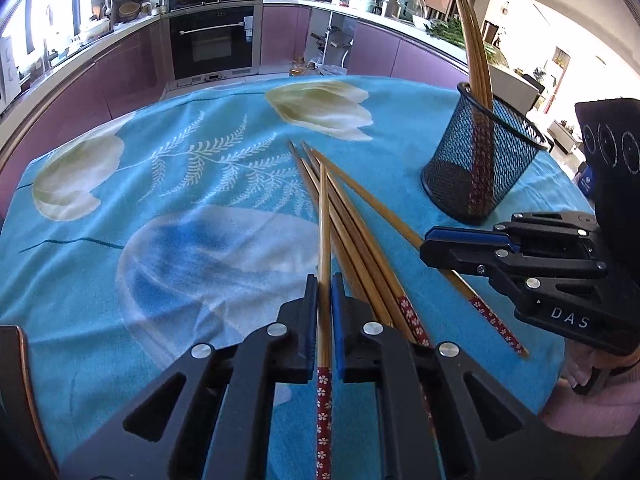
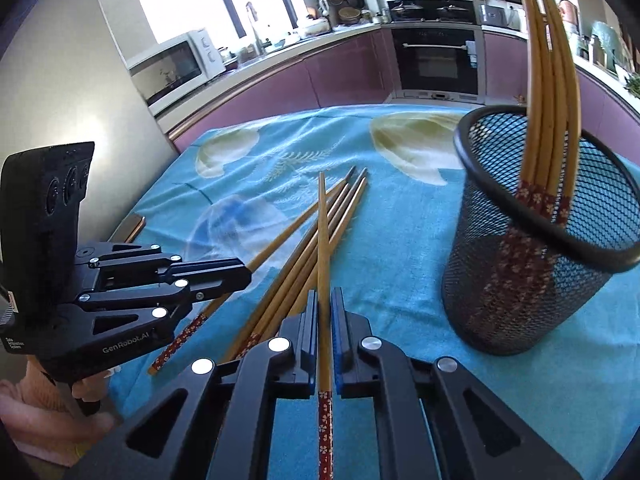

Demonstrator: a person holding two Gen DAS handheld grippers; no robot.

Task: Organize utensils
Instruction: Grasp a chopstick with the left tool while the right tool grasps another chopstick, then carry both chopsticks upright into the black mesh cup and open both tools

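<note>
The left gripper point(image 1: 324, 300) fingers clamp one chopstick point(image 1: 324, 240). The right gripper point(image 2: 325, 312) fingers clamp another chopstick point(image 2: 322, 240). The mesh cup point(image 2: 532, 280) stands near.

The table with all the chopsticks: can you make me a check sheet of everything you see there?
Surface: table covered by a blue flowered cloth, a bit wrinkled.
Job's things: loose chopsticks lie in a crossed pile on the cloth; a black mesh cup stands upright with several chopsticks in it, patterned ends down.
Clutter: nothing seen on the cloth besides these.
Grippers: left gripper shut on one chopstick; right gripper shut on another chopstick. Both chopsticks point away over the pile.
Cables: nothing seen.
Surroundings: kitchen with purple cabinets, a built-in oven, a white microwave and crowded counters.
</note>
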